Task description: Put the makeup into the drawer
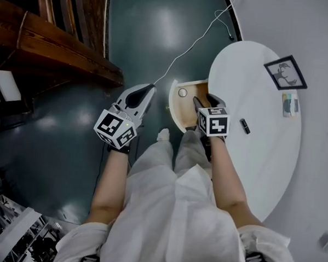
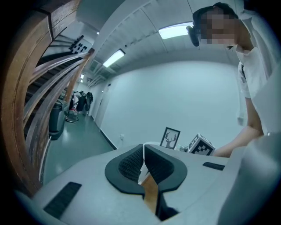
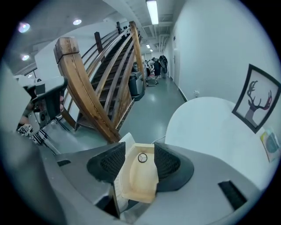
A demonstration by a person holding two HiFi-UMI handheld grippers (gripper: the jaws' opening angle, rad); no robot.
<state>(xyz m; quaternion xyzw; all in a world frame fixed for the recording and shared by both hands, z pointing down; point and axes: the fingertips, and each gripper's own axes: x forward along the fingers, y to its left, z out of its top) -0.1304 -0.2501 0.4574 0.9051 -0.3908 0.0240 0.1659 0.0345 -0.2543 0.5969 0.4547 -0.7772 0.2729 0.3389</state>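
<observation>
Two tools are in frame: the left hand-held gripper, centre left in the head view, has its jaws together and empty. The right hand-held gripper hangs with jaws apart and empty over the open wooden drawer. One round makeup compact lies in the drawer's upper end, at the left edge of the white bench.

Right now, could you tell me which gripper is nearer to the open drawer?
Right. The right gripper hangs over the open drawer; the left gripper is off to its left, above the floor.
</observation>
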